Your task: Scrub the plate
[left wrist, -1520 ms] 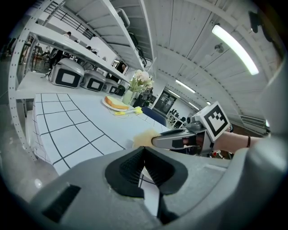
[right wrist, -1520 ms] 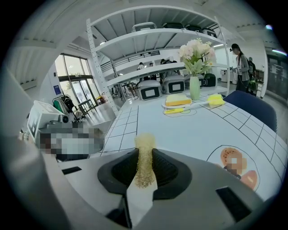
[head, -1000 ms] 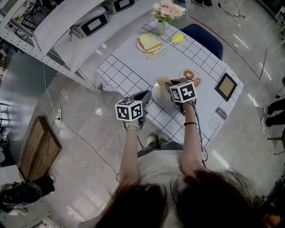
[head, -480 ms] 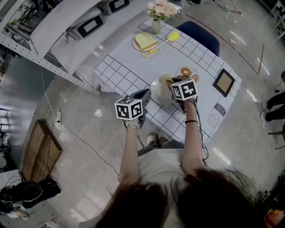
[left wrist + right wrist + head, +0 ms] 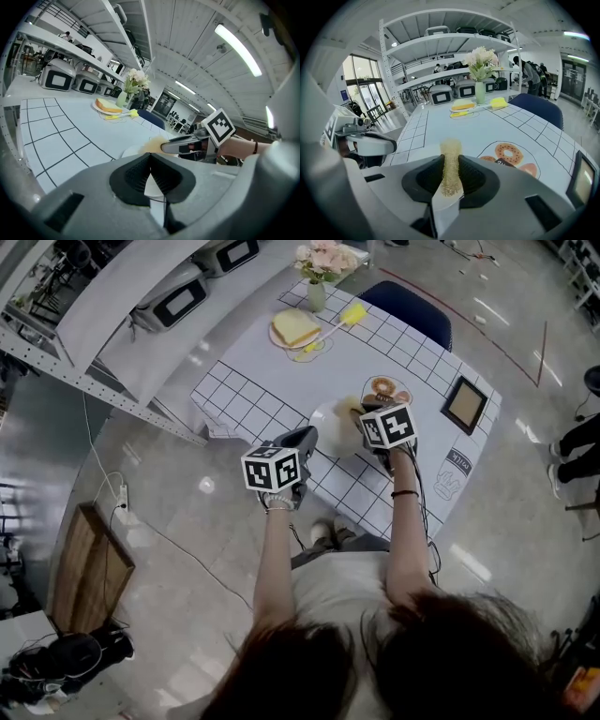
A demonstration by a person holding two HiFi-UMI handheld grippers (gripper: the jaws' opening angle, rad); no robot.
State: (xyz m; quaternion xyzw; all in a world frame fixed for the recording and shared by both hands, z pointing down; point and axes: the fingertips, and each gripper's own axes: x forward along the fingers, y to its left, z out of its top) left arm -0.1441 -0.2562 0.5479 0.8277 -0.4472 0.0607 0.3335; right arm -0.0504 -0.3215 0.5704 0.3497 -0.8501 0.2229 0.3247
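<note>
Fingers: left gripper [image 5: 150, 158] clamps the plate [image 5: 326, 429] rim, right gripper [image 5: 451, 164] pinches the sponge [image 5: 451, 149]. Risk: hard scrubbing could lever the plate from that edge hold.

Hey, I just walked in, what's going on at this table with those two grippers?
A person is working on a white plate that sits on the grid-patterned table, with a handheld gripper in each hand. The left gripper has its jaws shut at the plate's near rim, apparently steadying it. The right gripper has its jaws shut on a tan scrubbing pad and holds it over the plate. A vase of flowers stands at the far end.
</note>
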